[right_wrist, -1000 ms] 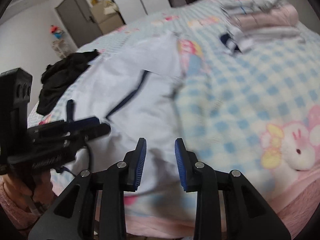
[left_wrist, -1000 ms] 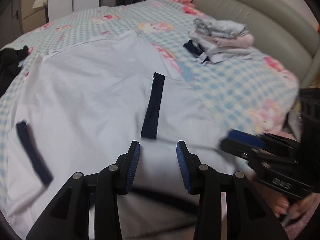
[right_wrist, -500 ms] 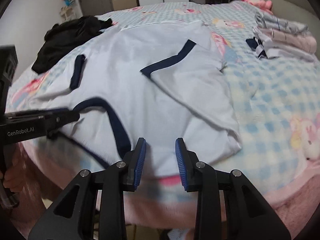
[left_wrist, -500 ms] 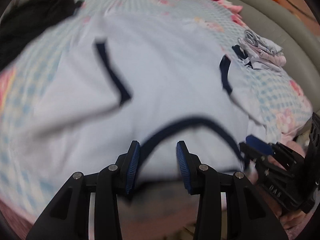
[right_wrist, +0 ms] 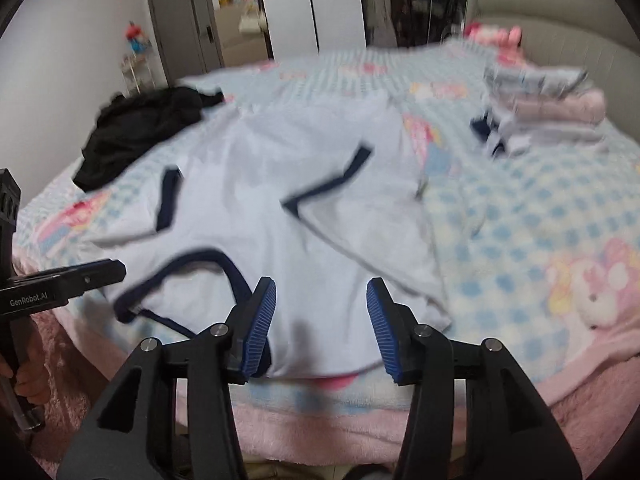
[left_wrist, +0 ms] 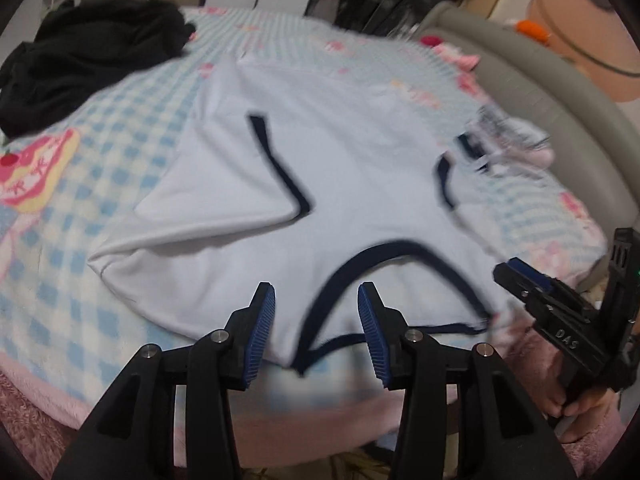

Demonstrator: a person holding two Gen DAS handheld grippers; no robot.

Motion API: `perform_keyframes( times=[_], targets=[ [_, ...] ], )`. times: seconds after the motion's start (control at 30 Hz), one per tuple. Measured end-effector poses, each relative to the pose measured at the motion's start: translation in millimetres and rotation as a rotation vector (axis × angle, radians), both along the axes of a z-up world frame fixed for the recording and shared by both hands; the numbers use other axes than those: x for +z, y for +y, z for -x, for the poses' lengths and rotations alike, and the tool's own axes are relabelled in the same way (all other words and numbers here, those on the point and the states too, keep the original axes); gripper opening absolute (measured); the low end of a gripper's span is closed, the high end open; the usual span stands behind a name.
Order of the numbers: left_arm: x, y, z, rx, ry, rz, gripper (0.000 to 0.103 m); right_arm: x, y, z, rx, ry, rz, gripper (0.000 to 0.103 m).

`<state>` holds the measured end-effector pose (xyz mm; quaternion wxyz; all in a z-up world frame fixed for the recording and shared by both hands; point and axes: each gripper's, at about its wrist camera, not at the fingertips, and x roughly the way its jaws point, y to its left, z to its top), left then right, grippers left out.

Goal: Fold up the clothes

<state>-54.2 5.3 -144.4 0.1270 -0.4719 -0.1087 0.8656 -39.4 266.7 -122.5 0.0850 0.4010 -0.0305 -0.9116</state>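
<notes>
The pale shirt lies spread on the checked blanket, collar toward me at the near edge of the bed, both sleeves already turned in over the body. My left gripper hangs over the collar's left shoulder, its jaws opening with nothing pinched between them. My right gripper sits over the right shoulder, jaws also opening — cloth lies below the gap, but the pads press on nothing.

The risk I see is in the grab. The collar trim is a loose loop, and if I catch only that band or one layer, I think the shoulder will sag and the fold will come out crooked. The tucked sleeves look loose too — a quick lift could flip them back out. The shirt also sits right at the bed's edge, so a pull toward me might drag it off.

A second ago my left gripper looked at the shirt's middle, with no collar in view; now the collar is right beneath it. My right jaws were much closer together then.
</notes>
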Motion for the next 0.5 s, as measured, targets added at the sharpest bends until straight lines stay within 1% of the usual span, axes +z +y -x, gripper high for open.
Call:
perform_keyframes(
  times=[0.07, 0.2, 0.33, 0.4, 0.5],
  targets=[
    [-12.7, -2.1, -2.0, 0.008, -0.050, 0.003, 0.045, -14.9, -2.6, 6.6, 0.004, -0.085, -0.001, 0.047],
    [-17.0, -20.1, -14.4, 0.074, -0.057, -0.114, 0.045, -21.1, -8.6, -1.7, 0.018, -0.113, -0.070, 0.045],
    [-11.4, -27.2, -20.9, 0.095, -0.053, -0.172, 0.045, -20.1, -1.1, -10.9, -0.003, -0.122, -0.025, 0.045],
    [-2.9, -33.2, -22.2, 0.106, -0.023, -0.167, 0.045, -14.8, 2.3, -13.7, -0.007, -0.103, -0.002, 0.045],
    [14.0, -45.5, -22.3, 0.134, 0.050, -0.124, 0.045, -7.7, 5.0, -17.6, -0.025, -0.063, 0.005, 0.045]
  ],
)
